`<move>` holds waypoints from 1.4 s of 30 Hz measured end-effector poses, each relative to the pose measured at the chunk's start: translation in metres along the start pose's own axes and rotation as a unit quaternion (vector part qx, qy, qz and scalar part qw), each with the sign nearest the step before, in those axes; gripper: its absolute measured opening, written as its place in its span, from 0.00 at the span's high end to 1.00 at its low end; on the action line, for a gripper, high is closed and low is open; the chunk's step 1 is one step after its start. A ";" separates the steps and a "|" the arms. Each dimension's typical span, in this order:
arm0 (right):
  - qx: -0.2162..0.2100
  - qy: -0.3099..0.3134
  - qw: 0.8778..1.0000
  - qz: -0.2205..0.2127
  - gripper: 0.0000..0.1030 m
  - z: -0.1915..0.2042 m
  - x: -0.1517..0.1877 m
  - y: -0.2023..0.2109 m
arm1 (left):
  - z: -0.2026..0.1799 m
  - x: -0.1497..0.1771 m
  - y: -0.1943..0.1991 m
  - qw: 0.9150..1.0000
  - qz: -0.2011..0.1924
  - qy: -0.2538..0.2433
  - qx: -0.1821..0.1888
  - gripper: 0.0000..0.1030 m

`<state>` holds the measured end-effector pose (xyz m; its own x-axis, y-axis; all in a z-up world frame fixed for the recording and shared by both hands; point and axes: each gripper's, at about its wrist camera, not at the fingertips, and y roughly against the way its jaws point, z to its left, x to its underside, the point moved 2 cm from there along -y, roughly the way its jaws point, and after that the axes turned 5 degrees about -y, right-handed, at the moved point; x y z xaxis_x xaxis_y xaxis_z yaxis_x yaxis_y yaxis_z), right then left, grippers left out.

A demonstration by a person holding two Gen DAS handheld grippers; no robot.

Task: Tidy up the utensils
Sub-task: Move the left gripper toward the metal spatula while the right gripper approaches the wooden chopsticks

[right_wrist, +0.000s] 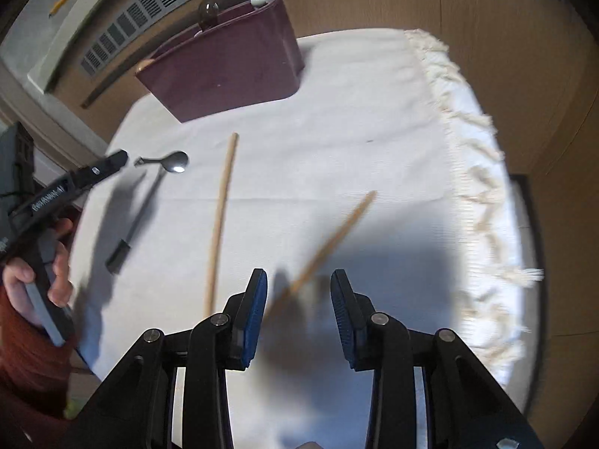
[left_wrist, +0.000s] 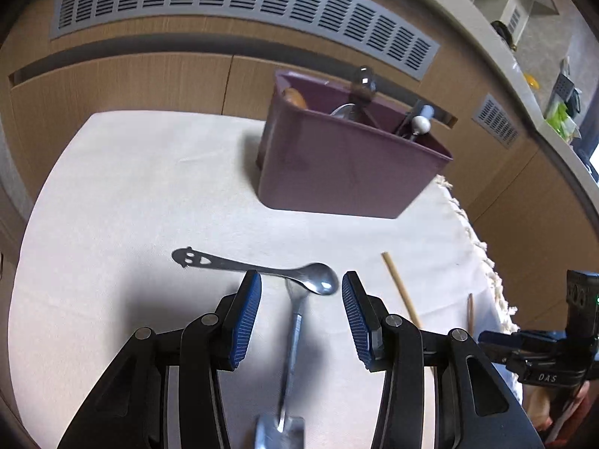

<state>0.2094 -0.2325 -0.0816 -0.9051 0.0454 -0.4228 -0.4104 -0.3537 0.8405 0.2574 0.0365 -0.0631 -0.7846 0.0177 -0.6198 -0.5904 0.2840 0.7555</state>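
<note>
Maroon plastic utensil caddy (left_wrist: 348, 164) sits at the far end of the cream fringed tablecloth (left_wrist: 131, 194), already holding a few pieces, and only our left wrist view lets us peek inside: a steel spoon bowl (left_wrist: 344, 111), a dark rounded handle (left_wrist: 364, 78) and a white ball-tipped handle (left_wrist: 422, 124) poking up. From the right wrist view we mostly get its outer wall (right_wrist: 228, 71).

Our left gripper (left_wrist: 301, 288) has its jaws spread wide, nothing between the blue ribbed pads (left_wrist: 245, 321). Under it lies a small steel spoon with a smiley cutout handle (left_wrist: 262, 271), crossing on top of a second, blurry steel utensil (left_wrist: 294, 340) that runs back toward the camera. The right view shows that same spoon (right_wrist: 176, 161) far off to the side, just beside the left gripper's tip.

Our right gripper (right_wrist: 298, 288) is also wide open. A wooden chopstick (right_wrist: 333, 235) lies tilted, with its near end in the gap between the jaws, too blurry for us to tell if it touches a pad. The other wooden chopstick (right_wrist: 221, 220) lies just left of the gripper. The left view only catches slivers of the pair near the fringe (left_wrist: 402, 292).
</note>
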 end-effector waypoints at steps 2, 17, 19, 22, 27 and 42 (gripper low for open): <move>-0.008 -0.010 1.000 0.000 0.68 0.004 -0.004 -0.008 | 0.009 -0.004 -0.007 1.000 0.002 0.008 0.002 0.55; 0.047 0.096 0.994 -0.021 0.60 0.073 0.002 -0.041 | 0.062 -0.028 -0.057 0.998 0.038 0.027 0.029 0.55; 0.041 0.102 0.994 -0.023 0.55 0.074 0.004 -0.040 | 0.062 -0.023 -0.051 0.999 0.040 0.016 0.030 0.55; 0.019 0.109 0.994 -0.017 0.36 0.077 0.004 -0.043 | 0.060 -0.012 -0.042 0.998 0.047 0.012 0.032 0.55; 0.023 0.142 0.990 0.003 0.18 0.091 0.010 -0.049 | 0.054 0.012 -0.021 0.997 0.060 0.015 0.039 0.55; 0.078 0.167 0.982 -0.035 0.47 0.089 0.015 -0.044 | 0.000 0.079 0.029 0.992 0.101 0.034 0.071 0.55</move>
<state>0.2042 -0.1331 -0.0942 -0.7977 -0.2546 -0.5467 -0.5054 -0.2122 0.8364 0.1783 0.0460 -0.0898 -0.8981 0.0253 -0.4390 -0.3903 0.4139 0.8224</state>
